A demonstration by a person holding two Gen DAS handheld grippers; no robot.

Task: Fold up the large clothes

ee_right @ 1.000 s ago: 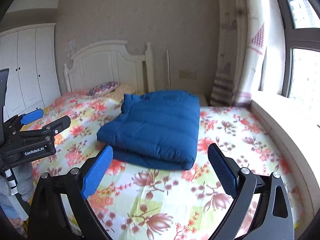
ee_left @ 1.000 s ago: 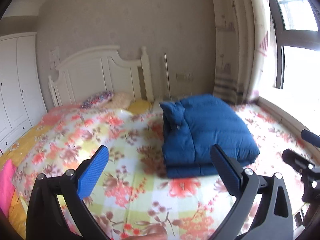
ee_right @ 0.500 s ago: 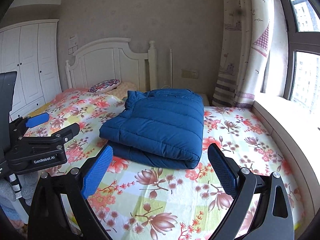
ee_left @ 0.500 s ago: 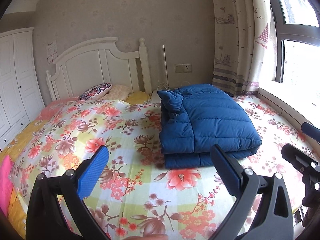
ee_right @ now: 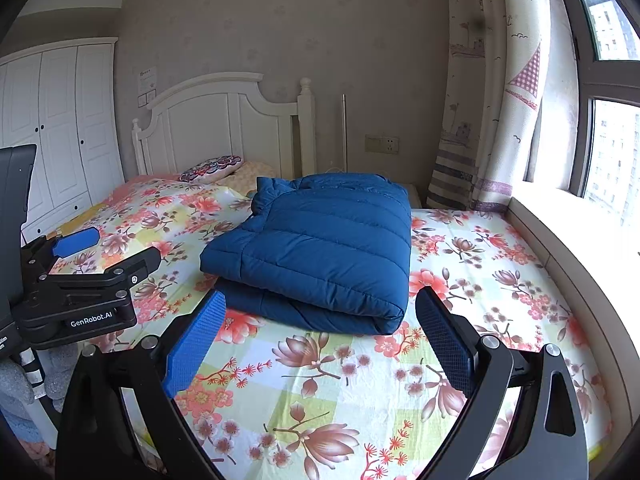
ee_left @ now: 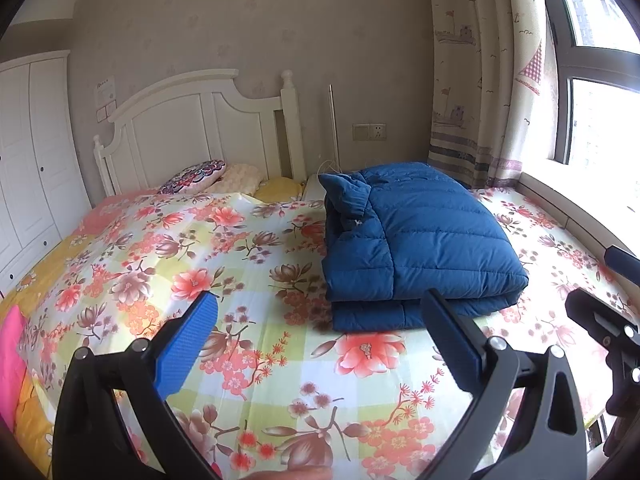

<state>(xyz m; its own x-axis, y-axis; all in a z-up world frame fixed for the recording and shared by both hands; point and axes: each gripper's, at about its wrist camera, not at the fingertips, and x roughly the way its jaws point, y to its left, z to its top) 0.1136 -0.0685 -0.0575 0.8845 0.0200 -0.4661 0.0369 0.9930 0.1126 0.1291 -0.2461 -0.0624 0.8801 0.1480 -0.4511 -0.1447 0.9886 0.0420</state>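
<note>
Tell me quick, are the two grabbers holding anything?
Left gripper: open, holding nothing.
Right gripper: open, holding nothing.
The folded blue jacket lies on the bed, untouched.

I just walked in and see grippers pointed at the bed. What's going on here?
A person holds a hand-held gripper in each hand to fold large clothes. The blue padded jacket already lies folded into a thick bundle on the floral bedsheet. The left hand-held gripper and right hand-held gripper are both open and empty, apart from the jacket.
</note>
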